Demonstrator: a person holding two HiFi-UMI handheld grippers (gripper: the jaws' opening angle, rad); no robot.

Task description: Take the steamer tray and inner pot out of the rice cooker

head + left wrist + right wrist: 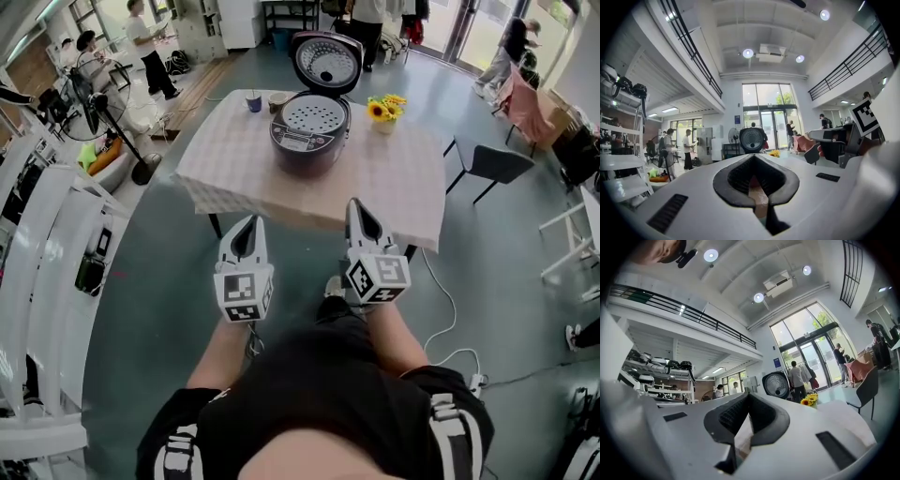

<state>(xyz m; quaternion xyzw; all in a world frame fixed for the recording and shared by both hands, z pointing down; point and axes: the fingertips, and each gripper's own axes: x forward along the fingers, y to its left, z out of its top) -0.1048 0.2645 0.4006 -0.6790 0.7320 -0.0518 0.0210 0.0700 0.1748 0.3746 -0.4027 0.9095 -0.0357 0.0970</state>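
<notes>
large open lab hall, high ceiling (754,23), mezzanine railing (684,311), glass entrance doors (774,129), white equipment racks (42,244)

The rice cooker (310,131) had a glossy dark plastic shell. The steamer tray (315,114) in it looked like pale, perforated matt metal. Under the cooker, pale checked cloth covered the tabletop (394,187). Nearer than the cooker, the left hand-held gripper (246,225) and right hand-held gripper (357,208) had smooth white plastic shells and dark ribbed pads (738,176). The floor (159,309) below looked smooth and faintly glossy.
</notes>
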